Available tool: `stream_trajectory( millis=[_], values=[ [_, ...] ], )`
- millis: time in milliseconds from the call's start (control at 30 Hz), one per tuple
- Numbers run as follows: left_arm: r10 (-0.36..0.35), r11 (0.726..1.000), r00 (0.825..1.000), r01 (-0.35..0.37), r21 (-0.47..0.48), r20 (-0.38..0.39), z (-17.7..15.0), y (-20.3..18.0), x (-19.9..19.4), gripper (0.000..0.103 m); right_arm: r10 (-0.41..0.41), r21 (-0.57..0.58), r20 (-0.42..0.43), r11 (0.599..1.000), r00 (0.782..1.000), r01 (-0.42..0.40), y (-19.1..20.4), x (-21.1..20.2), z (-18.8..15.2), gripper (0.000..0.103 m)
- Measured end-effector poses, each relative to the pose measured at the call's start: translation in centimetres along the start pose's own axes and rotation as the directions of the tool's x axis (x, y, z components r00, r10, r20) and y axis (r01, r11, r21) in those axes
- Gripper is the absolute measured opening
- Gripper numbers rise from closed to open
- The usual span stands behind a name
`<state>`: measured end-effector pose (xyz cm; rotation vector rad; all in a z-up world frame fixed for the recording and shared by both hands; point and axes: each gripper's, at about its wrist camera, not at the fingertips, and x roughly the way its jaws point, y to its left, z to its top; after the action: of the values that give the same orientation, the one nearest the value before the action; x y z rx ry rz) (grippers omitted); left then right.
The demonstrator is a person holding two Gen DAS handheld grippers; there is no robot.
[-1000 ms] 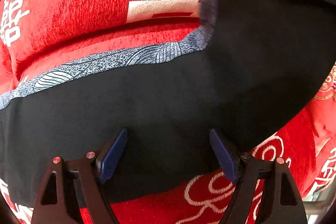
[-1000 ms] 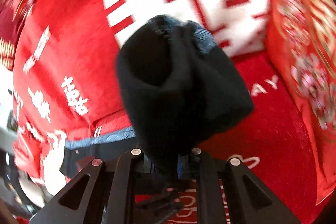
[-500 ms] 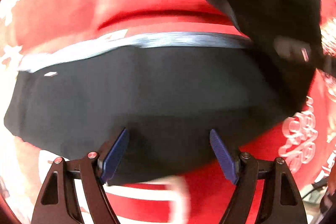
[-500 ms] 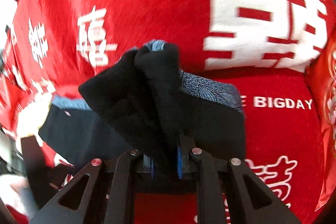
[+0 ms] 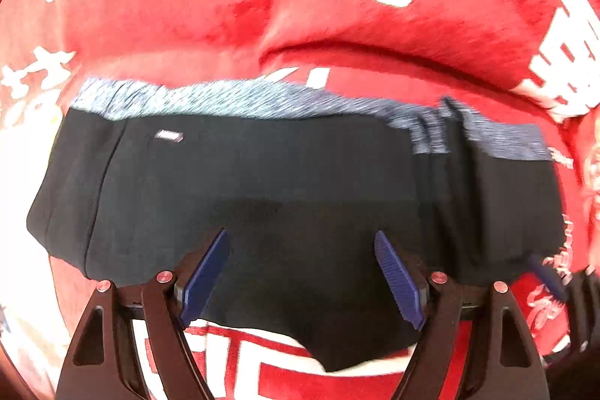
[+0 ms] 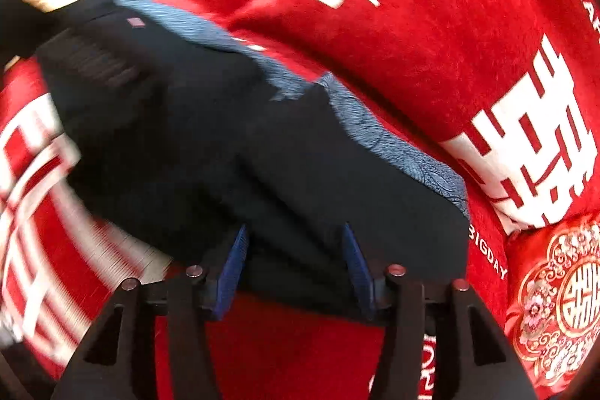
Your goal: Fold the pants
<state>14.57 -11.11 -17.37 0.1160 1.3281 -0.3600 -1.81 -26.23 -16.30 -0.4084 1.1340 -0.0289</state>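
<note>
Your left gripper (image 5: pixel 302 274) points down with its blue pads spread wide, nothing between them. Beneath and ahead of it the black pants (image 5: pixel 262 197) lie across a red blanket (image 5: pixel 168 25) printed with white characters. Their patterned grey-blue waistband (image 5: pixel 210 100) runs along the far edge. To the right of your left gripper the cloth bunches into upright creases.

Your right gripper (image 6: pixel 296 265) also points down. Its jaws have just been opening and now stand partly apart. The pants' near edge lies under and between the pads, which do not press on it. To the right of this gripper sits a red cushion (image 6: pixel 555 306) with gold floral embroidery.

A second ago your right gripper was pinching a raised bundle of the pants; that cloth now lies laid over the rest.
</note>
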Motion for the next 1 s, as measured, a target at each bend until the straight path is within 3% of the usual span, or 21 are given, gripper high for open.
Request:
stream_trajectory(
  millis=[67, 200, 433, 500, 633, 800, 867, 967, 1000],
  values=[
    [-0.058, 0.998, 0.998, 0.058, 0.024, -0.002, 0.7, -1.3, -0.8, 0.08, 0.063, 0.082, 0.006, 0.995, 0.998, -0.063, -2.1, -1.4, -0.7, 0.056],
    [-0.206, 0.973, 0.978, 0.208, 0.104, -0.027, 1.3, -5.2, -1.8, 0.08, 0.09, 0.301, 0.009, 0.949, 0.996, -0.089, -8.7, -1.3, -1.5, 0.056],
    [-0.29, 0.937, 0.953, 0.301, 0.175, -0.084, 1.5, -10.6, -1.2, 0.08, 0.219, 0.539, -0.013, 0.824, 0.976, -0.177, -15.8, 2.5, -3.3, 0.056],
    [-0.309, 0.932, 0.946, 0.322, 0.166, -0.1, 1.7, -10.6, -0.9, 0.08, 0.248, 0.557, 0.002, 0.804, 0.969, -0.207, -16.1, 3.1, -3.6, 0.056],
    [-0.322, 0.927, 0.939, 0.339, 0.158, -0.124, 2.4, -10.6, 0.2, 0.08, 0.246, 0.529, 0.009, 0.821, 0.969, -0.214, -15.7, 3.2, -3.4, 0.056],
    [-0.314, 0.934, 0.935, 0.335, 0.124, -0.165, 2.6, -10.9, 1.3, 0.08, 0.277, 0.54, 0.031, 0.804, 0.96, -0.249, -16.3, 3.8, -3.7, 0.056],
    [-0.328, 0.931, 0.93, 0.348, 0.111, -0.164, 2.7, -11.1, 1.3, 0.067, 0.285, 0.542, 0.034, 0.8, 0.958, -0.258, -16.5, 3.7, -3.7, 0.056],
    [-0.329, 0.928, 0.931, 0.35, 0.127, -0.159, 2.7, -11.6, 0.8, 0.063, 0.294, 0.545, 0.038, 0.795, 0.955, -0.267, -16.7, 3.5, -3.7, 0.056],
    [-0.329, 0.926, 0.931, 0.351, 0.137, -0.159, 2.6, -11.8, 0.7, 0.056, 0.298, 0.548, 0.039, 0.792, 0.954, -0.27, -16.9, 3.4, -3.8, 0.056]
  ],
)
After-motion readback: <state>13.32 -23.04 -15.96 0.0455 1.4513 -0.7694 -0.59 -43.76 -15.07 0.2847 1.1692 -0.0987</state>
